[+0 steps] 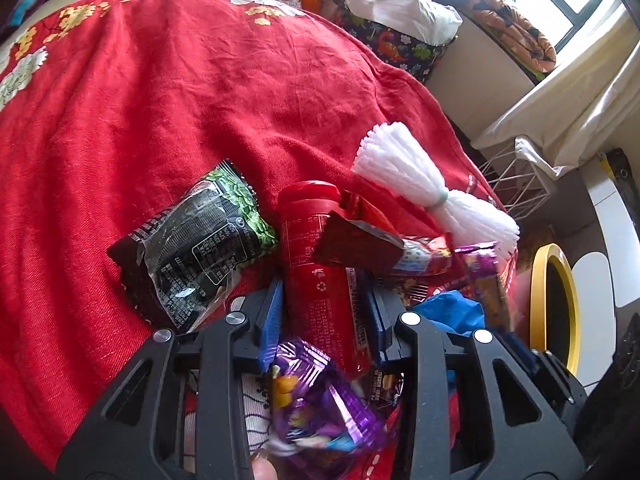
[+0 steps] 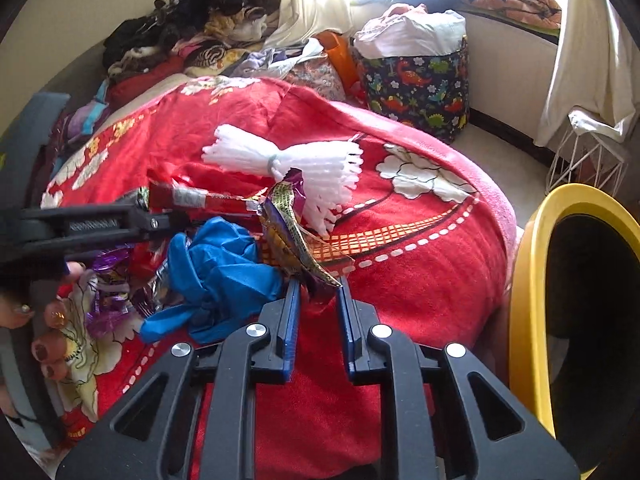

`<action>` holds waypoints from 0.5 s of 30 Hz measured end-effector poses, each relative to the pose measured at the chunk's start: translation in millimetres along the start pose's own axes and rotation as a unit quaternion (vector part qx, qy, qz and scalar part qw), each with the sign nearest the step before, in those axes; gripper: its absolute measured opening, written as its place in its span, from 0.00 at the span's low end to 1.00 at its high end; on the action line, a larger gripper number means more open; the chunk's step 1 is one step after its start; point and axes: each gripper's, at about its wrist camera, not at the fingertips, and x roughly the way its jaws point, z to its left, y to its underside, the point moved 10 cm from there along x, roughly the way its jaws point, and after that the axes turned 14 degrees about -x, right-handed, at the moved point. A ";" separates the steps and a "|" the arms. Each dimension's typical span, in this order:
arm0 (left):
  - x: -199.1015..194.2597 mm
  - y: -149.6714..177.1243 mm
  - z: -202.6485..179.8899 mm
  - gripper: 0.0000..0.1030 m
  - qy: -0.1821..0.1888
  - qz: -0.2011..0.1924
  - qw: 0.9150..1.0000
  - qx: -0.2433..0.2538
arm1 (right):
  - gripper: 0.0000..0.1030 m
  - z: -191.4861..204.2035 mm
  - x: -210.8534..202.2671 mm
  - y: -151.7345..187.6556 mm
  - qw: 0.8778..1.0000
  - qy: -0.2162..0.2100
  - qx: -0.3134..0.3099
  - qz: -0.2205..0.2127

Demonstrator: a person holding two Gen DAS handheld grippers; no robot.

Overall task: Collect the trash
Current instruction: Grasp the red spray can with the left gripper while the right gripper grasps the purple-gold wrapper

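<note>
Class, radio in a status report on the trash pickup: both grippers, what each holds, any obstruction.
Left gripper shut on red cylindrical bottle. Right gripper shut on purple-gold foil wrapper. Crumpled blue plastic glove crowds its left. Yellow-rimmed bin at right.

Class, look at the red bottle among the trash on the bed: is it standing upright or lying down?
Lying down. The red bottle rests lengthwise on the red blanket, cap pointing away from the camera, wrappers draped over it.

a red cylindrical tube (image 1: 316,276) lies among a black-green packet (image 1: 188,252), purple wrappers (image 1: 320,404), white foam netting (image 1: 404,176) and crumpled blue plastic (image 2: 224,276). all rest on the red bed cover (image 1: 160,100). a purple-gold wrapper (image 2: 296,236) stands tilted.
</note>
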 end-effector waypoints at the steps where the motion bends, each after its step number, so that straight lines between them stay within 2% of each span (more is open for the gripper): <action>1: -0.8 0.2 -0.3 0.27 -0.001 -0.001 1.000 0.003 | 0.16 -0.9 -3.8 -0.4 1.000 0.001 0.004 -0.005; 4: -5.1 -1.5 -1.1 0.27 0.003 -0.007 1.000 0.002 | 0.13 -0.1 -13.0 -1.1 1.000 -0.001 0.010 -0.015; 15: -65.2 -17.9 -13.9 0.27 0.072 -0.085 0.994 -0.009 | 0.11 10.2 -49.7 -7.4 0.998 -0.004 -0.001 -0.059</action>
